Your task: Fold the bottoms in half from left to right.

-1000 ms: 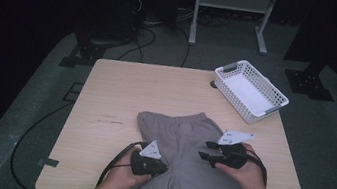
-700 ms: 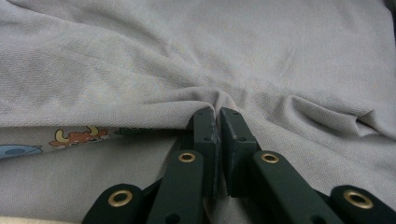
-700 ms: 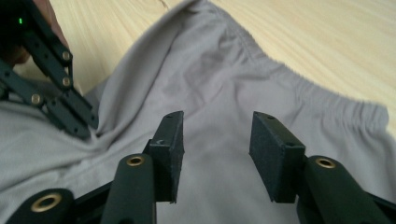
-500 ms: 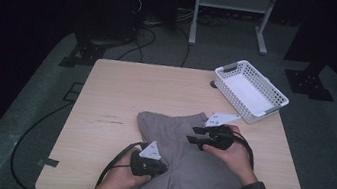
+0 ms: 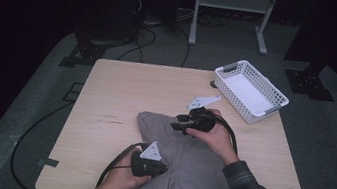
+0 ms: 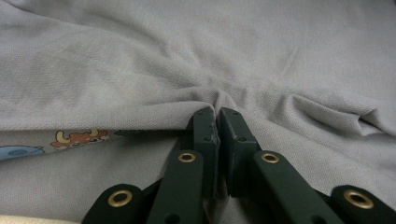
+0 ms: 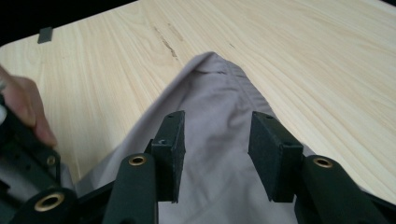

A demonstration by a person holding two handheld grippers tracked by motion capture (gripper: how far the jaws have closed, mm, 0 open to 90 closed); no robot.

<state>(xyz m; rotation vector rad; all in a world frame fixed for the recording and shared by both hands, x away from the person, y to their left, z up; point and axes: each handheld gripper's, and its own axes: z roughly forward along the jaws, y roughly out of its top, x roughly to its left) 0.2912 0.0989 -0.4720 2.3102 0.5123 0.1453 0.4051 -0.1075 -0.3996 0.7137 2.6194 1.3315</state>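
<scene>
A fold of the grey garment (image 6: 233, 56) is being pinched by the left gripper (image 6: 217, 112). The right gripper (image 7: 215, 140) is being held half spread above the garment, its jaws having just been closing with nothing gripped.

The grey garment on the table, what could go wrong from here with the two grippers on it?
The left gripper pinches just a small fold of the grey garment, so the cloth might slip out if pulled. The right gripper hangs open over the garment's far corner; closing there, its fingers may catch only a thin edge or miss it. The garment also hangs over the table edge nearest the person and could slide off.
</scene>
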